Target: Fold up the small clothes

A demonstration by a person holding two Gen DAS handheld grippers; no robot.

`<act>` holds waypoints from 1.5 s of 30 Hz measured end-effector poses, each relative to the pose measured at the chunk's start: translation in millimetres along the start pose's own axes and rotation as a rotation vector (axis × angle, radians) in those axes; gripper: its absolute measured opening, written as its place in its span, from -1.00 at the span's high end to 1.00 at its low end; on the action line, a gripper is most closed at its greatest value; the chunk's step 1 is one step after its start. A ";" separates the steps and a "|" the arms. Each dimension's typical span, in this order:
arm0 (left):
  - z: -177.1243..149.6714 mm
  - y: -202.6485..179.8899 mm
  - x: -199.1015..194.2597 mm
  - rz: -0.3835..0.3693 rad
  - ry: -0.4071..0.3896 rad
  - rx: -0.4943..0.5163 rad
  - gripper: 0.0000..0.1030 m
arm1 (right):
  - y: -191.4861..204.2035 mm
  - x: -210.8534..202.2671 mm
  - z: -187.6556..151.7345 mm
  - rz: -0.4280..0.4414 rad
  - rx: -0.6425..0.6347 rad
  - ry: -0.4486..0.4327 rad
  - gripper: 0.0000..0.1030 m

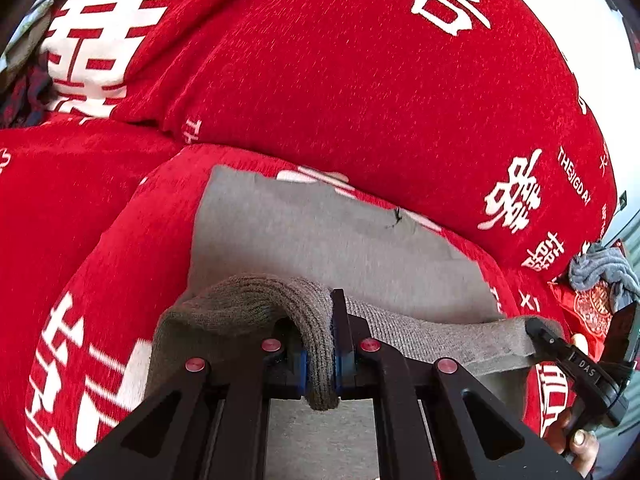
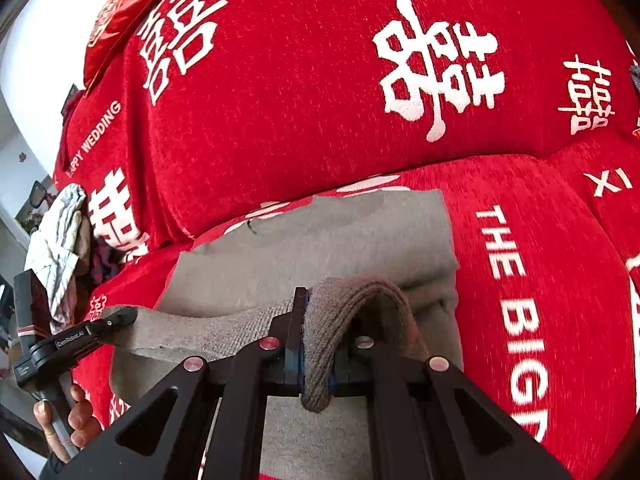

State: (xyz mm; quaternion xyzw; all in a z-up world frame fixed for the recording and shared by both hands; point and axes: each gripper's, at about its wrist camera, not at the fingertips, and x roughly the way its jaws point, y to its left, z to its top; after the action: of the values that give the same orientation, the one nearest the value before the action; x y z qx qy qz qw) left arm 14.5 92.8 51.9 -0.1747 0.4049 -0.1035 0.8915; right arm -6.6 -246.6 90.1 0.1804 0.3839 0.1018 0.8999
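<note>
On the left wrist cam, your left gripper (image 1: 333,344) is clamped tight on a bunched ribbed edge of the grey garment (image 1: 320,236), w/ fabric filling the narrow gap and hanging out below the pads. Rest of the garment lies flat on the red cover (image 1: 360,92) ahead. Your right gripper (image 1: 538,330) shows at the far right, nipping the same raised edge, so the hem is stretched between both. Risk here: you're holding a thick wad, not a clean layer; if you pull apart too hard it could slip out one side and the fold goes crooked. Lower part of the garment is hidden under the gripper frame. A grey cloth heap (image 1: 600,272) sits at the right edge, well apart.

Over on the right wrist cam, the right gripper (image 2: 312,344) is likewise closed on a rolled ribbed hem, nothing else in it. Left gripper (image 2: 120,316) pinches the edge at far left; can't tell from this view how deep its bite is. Far edge of the garment looks ragged, poss. already doubled, hard to say. Crumpled pale cloth (image 2: 60,236) at left is partly cut off. Uneven lift btwn hands could skew the fold.
</note>
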 end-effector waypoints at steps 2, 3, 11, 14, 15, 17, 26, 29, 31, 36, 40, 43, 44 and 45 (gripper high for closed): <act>9.3 -3.1 3.0 0.008 -0.004 0.010 0.81 | 0.0 6.0 7.6 -0.006 0.005 0.001 0.85; 14.6 -4.7 5.8 0.013 -0.004 0.015 0.81 | -0.4 8.8 11.0 -0.008 0.008 0.002 0.85; 45.7 -8.4 35.8 0.039 0.024 0.013 0.81 | -3.3 36.0 34.0 -0.038 0.007 0.014 0.85; 56.2 -10.1 50.1 0.049 0.040 0.018 0.81 | -6.6 48.0 41.7 -0.051 0.015 0.025 0.85; 59.1 -10.9 54.5 0.052 0.043 0.019 0.81 | -7.9 52.7 45.2 -0.056 0.018 0.030 0.85; 65.3 -11.8 63.0 0.059 0.047 0.025 0.81 | -9.9 61.3 51.2 -0.063 0.025 0.039 0.85; 87.5 -9.2 106.2 0.089 0.088 0.029 0.81 | -18.6 103.1 72.5 -0.090 0.043 0.078 0.85; 91.1 -7.2 119.6 0.098 0.106 0.031 0.81 | -22.2 116.0 77.4 -0.098 0.050 0.088 0.85; 92.8 -3.3 130.5 0.104 0.128 0.027 0.81 | -26.5 124.7 78.6 -0.102 0.060 0.099 0.85; 93.0 9.2 155.4 0.110 0.189 0.000 0.80 | -41.0 145.8 76.8 -0.104 0.107 0.130 0.85; 93.2 16.8 166.9 0.092 0.220 -0.020 0.77 | -47.0 158.3 72.6 -0.102 0.122 0.151 0.84; 96.2 19.9 170.9 0.042 0.245 -0.035 0.33 | -52.3 161.7 70.9 -0.084 0.145 0.151 0.82; 97.6 20.5 171.3 0.003 0.247 -0.043 -0.12 | -54.5 162.3 70.8 -0.076 0.154 0.154 0.82; 99.3 20.4 170.8 -0.041 0.241 -0.055 -0.34 | -55.5 162.9 71.1 -0.069 0.159 0.158 0.80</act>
State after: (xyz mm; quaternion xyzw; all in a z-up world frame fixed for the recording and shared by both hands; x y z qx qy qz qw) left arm 201.8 78.4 -12.6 -0.1935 0.5080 -0.1308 0.8291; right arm 159.2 -262.5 6.7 0.2292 0.4665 0.0539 0.8526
